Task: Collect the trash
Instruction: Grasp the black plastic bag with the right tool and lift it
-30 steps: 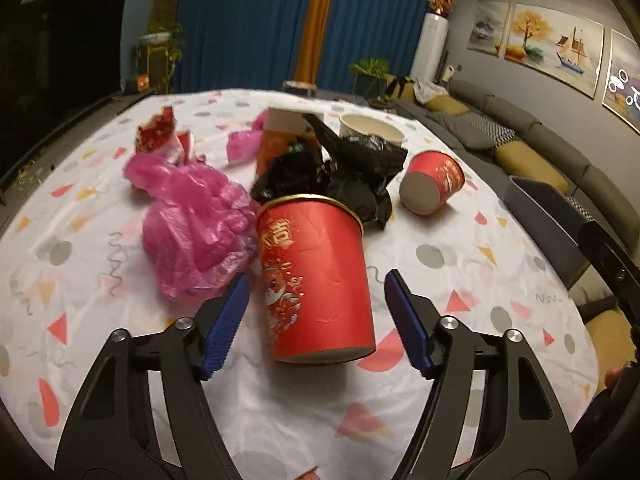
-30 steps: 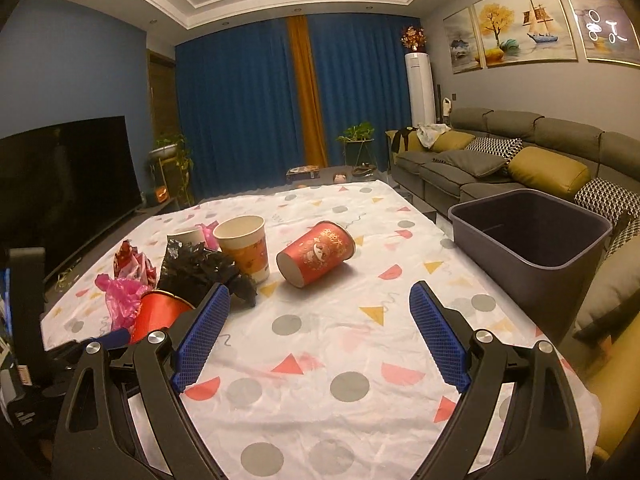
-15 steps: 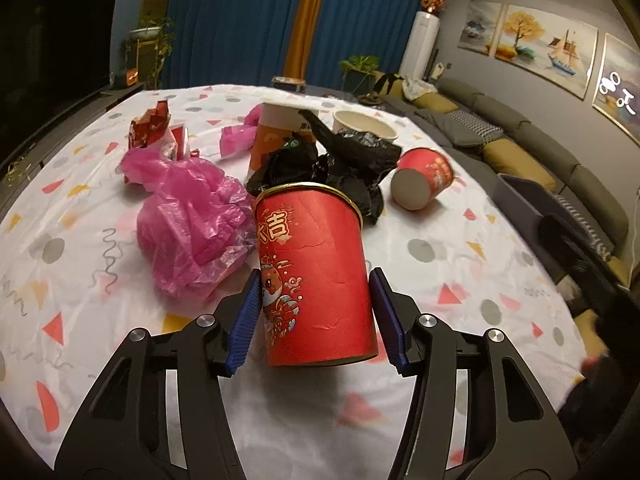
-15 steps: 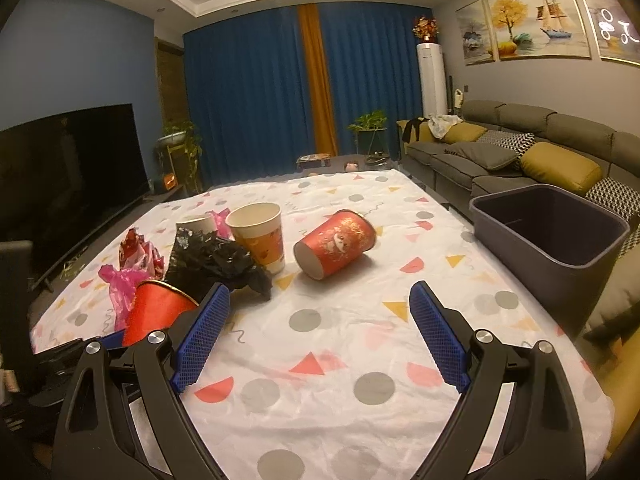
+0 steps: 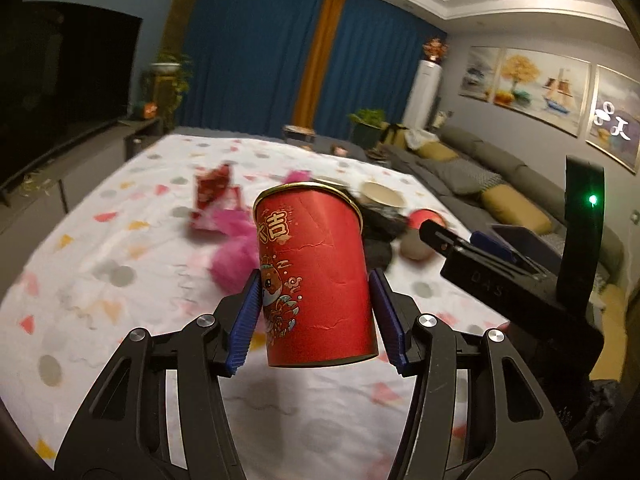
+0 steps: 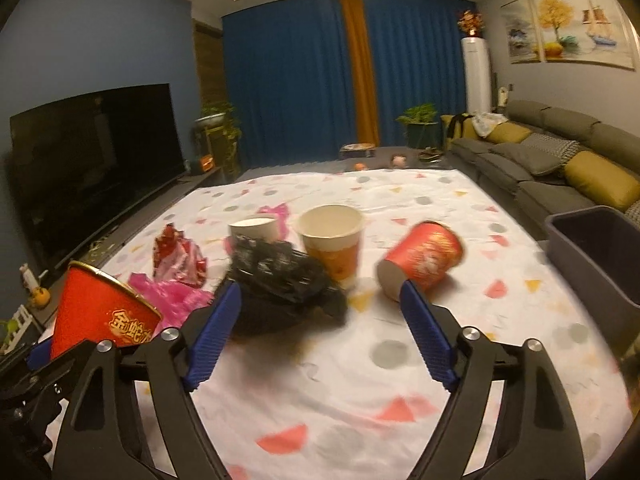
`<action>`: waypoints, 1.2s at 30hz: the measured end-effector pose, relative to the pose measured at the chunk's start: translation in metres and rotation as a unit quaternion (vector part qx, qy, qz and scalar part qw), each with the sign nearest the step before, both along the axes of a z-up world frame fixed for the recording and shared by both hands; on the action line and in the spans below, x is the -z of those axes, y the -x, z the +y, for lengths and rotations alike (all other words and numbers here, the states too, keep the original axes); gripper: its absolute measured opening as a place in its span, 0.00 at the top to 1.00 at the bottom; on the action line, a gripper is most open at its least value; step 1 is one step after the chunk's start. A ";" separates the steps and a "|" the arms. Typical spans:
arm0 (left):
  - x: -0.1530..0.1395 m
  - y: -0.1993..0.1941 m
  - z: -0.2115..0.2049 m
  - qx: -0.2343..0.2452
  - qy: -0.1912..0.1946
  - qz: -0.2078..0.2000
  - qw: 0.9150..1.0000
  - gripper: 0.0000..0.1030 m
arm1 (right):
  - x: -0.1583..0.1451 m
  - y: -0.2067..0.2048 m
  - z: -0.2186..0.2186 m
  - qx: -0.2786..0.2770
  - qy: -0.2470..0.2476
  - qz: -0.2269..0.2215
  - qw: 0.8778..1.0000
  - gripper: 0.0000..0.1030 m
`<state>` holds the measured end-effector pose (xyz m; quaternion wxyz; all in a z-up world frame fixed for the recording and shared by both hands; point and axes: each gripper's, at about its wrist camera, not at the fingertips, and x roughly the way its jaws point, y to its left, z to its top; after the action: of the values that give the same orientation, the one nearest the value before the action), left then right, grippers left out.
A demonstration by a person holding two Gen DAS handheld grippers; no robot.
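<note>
Between my left gripper's (image 5: 316, 312) blue fingers (image 5: 246, 322) sits the red paper cup (image 5: 314, 276), upright with its gold rim on top, both pads pressed against its sides and its base off the tabletop (image 5: 100, 300). In the right wrist view the same cup shows at the lower left of the frame, tilted in that grip.

My right gripper (image 6: 320, 336) is released, fingers (image 6: 428, 344) spread with nothing between them; they have just been closing a little. It hangs over the patterned cloth, and it appears at the right of the left view as a black body with a green light.

Just past the right fingers, in the middle of that frame, lies a crumpled black plastic bag (image 6: 280, 284). Behind it stand an orange-and-cream paper cup (image 6: 332, 240) and a smaller white cup (image 6: 254, 228). To the right of centre another red cup (image 6: 424, 260) lies on its side, its base towards me. Left of the black bag are a pink plastic bag (image 6: 168, 300) and a red foil wrapper (image 6: 176, 256).

At the right edge of the frame, beside the tabletop, is a dark grey bin (image 6: 592, 252), with the sofa (image 6: 560, 152) behind.
</note>
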<state>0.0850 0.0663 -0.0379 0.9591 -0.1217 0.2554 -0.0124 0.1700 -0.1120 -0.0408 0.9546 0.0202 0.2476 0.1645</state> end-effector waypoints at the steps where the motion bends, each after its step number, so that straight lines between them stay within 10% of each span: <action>1: 0.001 0.000 0.003 -0.003 0.005 0.003 1.000 0.49 | 0.000 -0.003 0.006 -0.009 -0.001 0.002 1.000 0.25; 7: 0.002 -0.002 0.023 -0.021 0.016 0.003 1.000 0.49 | 0.009 -0.027 0.036 -0.030 0.013 0.020 0.999 0.28; 16: 0.004 -0.006 0.031 -0.025 0.022 0.004 0.999 0.49 | 0.025 -0.038 0.039 -0.029 0.033 0.044 0.998 0.90; 36: -0.014 0.005 -0.009 0.007 0.011 -0.016 1.000 0.49 | -0.025 0.047 -0.047 0.010 -0.013 -0.037 0.999 0.96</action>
<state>0.0802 0.0572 -0.0241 0.9615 -0.1299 0.2411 -0.0241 0.1229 -0.1591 -0.0158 0.9642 0.0286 0.2103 0.1590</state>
